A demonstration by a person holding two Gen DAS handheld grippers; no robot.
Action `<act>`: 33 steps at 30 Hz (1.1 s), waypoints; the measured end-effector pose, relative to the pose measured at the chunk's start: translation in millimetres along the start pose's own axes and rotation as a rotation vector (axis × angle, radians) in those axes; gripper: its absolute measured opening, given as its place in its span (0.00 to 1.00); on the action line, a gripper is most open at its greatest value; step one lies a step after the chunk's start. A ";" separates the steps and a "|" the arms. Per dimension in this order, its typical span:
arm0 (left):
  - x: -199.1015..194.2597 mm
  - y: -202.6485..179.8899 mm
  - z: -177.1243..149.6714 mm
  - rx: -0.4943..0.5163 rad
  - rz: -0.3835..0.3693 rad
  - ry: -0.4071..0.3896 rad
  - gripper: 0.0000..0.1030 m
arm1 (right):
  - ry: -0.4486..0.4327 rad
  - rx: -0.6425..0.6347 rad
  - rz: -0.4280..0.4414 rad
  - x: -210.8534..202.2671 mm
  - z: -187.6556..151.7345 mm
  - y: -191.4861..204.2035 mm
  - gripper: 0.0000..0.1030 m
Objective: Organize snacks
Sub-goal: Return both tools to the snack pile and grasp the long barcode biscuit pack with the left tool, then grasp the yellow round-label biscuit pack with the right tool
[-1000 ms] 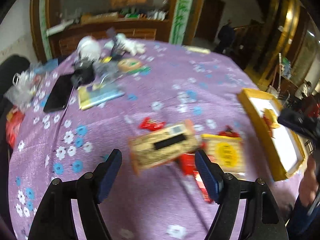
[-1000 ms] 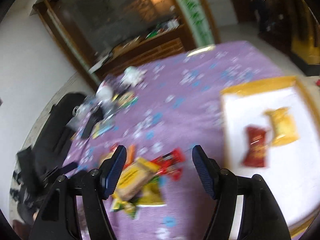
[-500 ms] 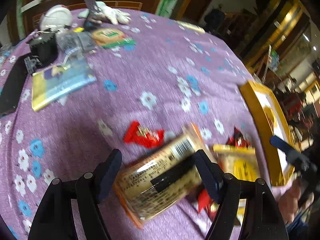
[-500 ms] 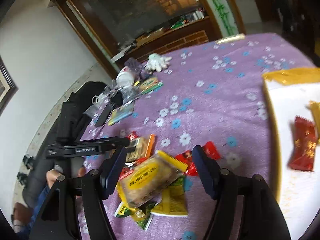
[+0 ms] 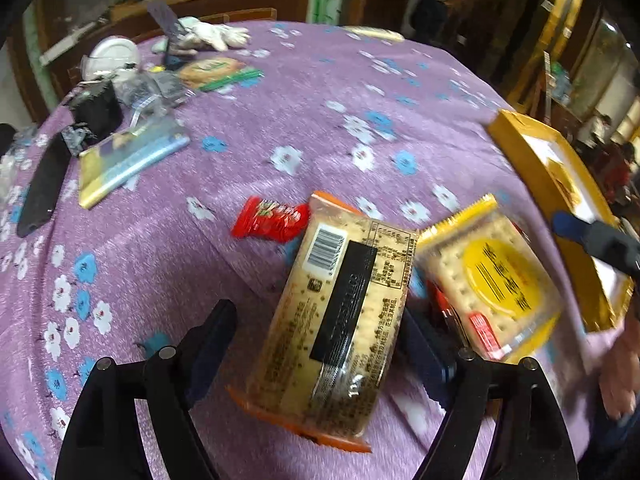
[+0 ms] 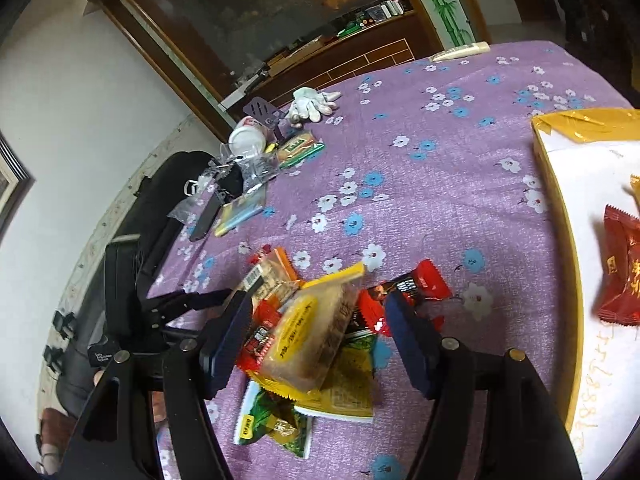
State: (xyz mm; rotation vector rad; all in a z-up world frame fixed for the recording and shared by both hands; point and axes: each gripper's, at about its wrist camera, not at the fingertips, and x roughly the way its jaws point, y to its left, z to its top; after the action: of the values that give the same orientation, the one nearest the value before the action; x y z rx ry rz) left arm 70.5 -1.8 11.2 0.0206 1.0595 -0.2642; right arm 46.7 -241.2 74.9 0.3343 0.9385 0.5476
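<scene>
Since the earlier frame the left gripper (image 5: 316,332) has dropped over the orange-edged cracker pack (image 5: 340,320), which now fills lower centre between its widening fingers; contact unclear. The right gripper (image 6: 320,332) stands wide, straddling the glossy yellow cracker pack (image 6: 312,332) atop crinkled wrappers on the purple flowered tablecloth (image 6: 420,184). A gold-rimmed tray (image 6: 560,248) sits at right.

A purple cloth (image 5: 304,104) patterned with white and blue flowers covers the worktop. Between the black-armed, blue-padded jaws: an orange-edged cracker pack (image 5: 340,320) with a black stripe. Right of them, a yellow-labelled pack (image 5: 492,280); ahead, a red wrapper (image 5: 272,220); far right, a gold-rimmed white tray (image 5: 532,152).
</scene>
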 end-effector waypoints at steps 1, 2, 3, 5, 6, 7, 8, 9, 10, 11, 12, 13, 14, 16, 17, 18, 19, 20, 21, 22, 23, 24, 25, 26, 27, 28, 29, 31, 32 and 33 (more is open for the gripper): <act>1.1 -2.8 -0.9 -0.003 0.031 -0.024 0.78 | 0.006 -0.003 -0.007 1.9 -0.4 0.2 0.66; 1.0 -3.8 -1.7 -0.002 0.037 -0.042 0.68 | 0.015 -0.007 -0.016 4.7 -0.8 0.8 0.67; 0.3 -5.6 -2.0 -0.004 0.031 -0.058 0.64 | 0.021 -0.011 -0.022 6.5 -1.6 1.4 0.67; -0.9 -8.1 -1.3 -0.008 0.034 -0.072 0.62 | 0.034 -0.039 -0.045 12.2 -3.8 5.9 0.67; -2.0 -9.7 -1.7 0.000 0.029 -0.082 0.61 | 0.035 -0.057 -0.061 14.2 -5.1 8.5 0.67; -2.4 -10.7 -1.8 0.004 0.030 -0.088 0.61 | 0.033 -0.087 -0.085 17.1 -6.7 13.4 0.67; -3.2 -10.9 -1.7 0.003 0.031 -0.092 0.61 | 0.033 -0.111 -0.104 19.7 -8.2 17.6 0.67; -3.8 -9.7 -1.6 -0.002 0.020 -0.096 0.61 | 0.038 -0.142 -0.117 23.4 -10.3 23.3 0.67; -4.6 -9.0 -1.1 -0.005 0.010 -0.097 0.61 | 0.043 -0.153 -0.117 25.6 -11.8 26.1 0.67; -5.9 -8.5 -1.8 -0.007 0.003 -0.100 0.61 | 0.050 -0.152 -0.119 29.1 -12.6 29.0 0.67; -6.5 -7.4 -2.0 -0.010 -0.003 -0.102 0.61 | 0.066 -0.157 -0.122 33.7 -13.5 32.7 0.67; -8.1 -5.5 -3.3 -0.015 -0.015 -0.103 0.61 | 0.086 -0.163 -0.135 38.5 -14.5 36.8 0.67; -8.5 -4.2 -4.7 -0.016 -0.023 -0.103 0.61 | 0.107 -0.163 -0.153 43.2 -15.4 40.1 0.67; -8.9 1.1 -7.9 -0.035 -0.029 -0.098 0.61 | 0.167 -0.167 -0.207 55.4 -16.3 46.6 0.67; -8.2 4.0 -8.5 -0.044 -0.035 -0.093 0.61 | 0.191 -0.166 -0.242 61.5 -15.4 47.8 0.67; -8.9 6.1 -8.9 -0.050 -0.044 -0.094 0.61 | 0.203 -0.165 -0.264 65.9 -14.3 48.3 0.67; -9.9 7.7 -9.5 -0.057 -0.049 -0.096 0.61 | 0.204 -0.162 -0.279 70.2 -11.5 48.6 0.67; -10.0 8.9 -9.7 -0.063 -0.050 -0.096 0.61 | 0.201 -0.163 -0.287 72.9 -10.1 48.7 0.67; -9.6 9.3 -9.7 -0.065 -0.050 -0.096 0.61 | 0.203 -0.170 -0.293 76.6 -9.0 48.2 0.67; -9.8 8.9 -9.8 -0.064 -0.050 -0.098 0.61 | 0.208 -0.169 -0.283 79.0 -9.2 46.7 0.67; -9.1 8.8 -9.6 -0.062 -0.047 -0.099 0.61 | 0.209 -0.163 -0.272 79.4 -10.3 44.6 0.67; -8.8 7.5 -9.6 -0.057 -0.040 -0.100 0.61 | 0.210 -0.156 -0.251 79.4 -11.9 40.9 0.67; -8.4 6.3 -9.5 -0.053 -0.034 -0.102 0.61 | 0.207 -0.154 -0.240 78.8 -12.2 38.5 0.67; -8.0 5.2 -9.3 -0.049 -0.029 -0.104 0.61 | 0.206 -0.150 -0.231 77.4 -12.1 37.0 0.64; -7.7 4.5 -9.0 -0.047 -0.027 -0.105 0.61 | 0.206 -0.149 -0.225 76.2 -11.9 35.1 0.59; -7.4 4.6 -8.7 -0.046 -0.026 -0.106 0.61 | 0.203 -0.153 -0.219 74.1 -12.4 35.1 0.49; -7.5 4.7 -8.6 -0.047 -0.027 -0.107 0.61 | 0.195 -0.152 -0.214 71.4 -12.3 34.6 0.44; -7.6 6.5 -8.2 -0.053 -0.035 -0.107 0.61 | 0.179 -0.142 -0.187 66.3 -12.1 35.0 0.37; -7.8 7.7 -7.9 -0.059 -0.040 -0.109 0.61 | 0.172 -0.139 -0.172 64.1 -11.7 35.8 0.31; -8.1 8.5 -7.7 -0.062 -0.043 -0.110 0.60 | 0.164 -0.140 -0.158 61.6 -11.6 37.4 0.29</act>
State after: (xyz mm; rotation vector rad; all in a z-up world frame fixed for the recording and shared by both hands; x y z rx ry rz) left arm 62.0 9.2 13.5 -0.0720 0.9594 -0.2680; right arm 55.0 -174.6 46.1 0.0889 1.0686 0.4977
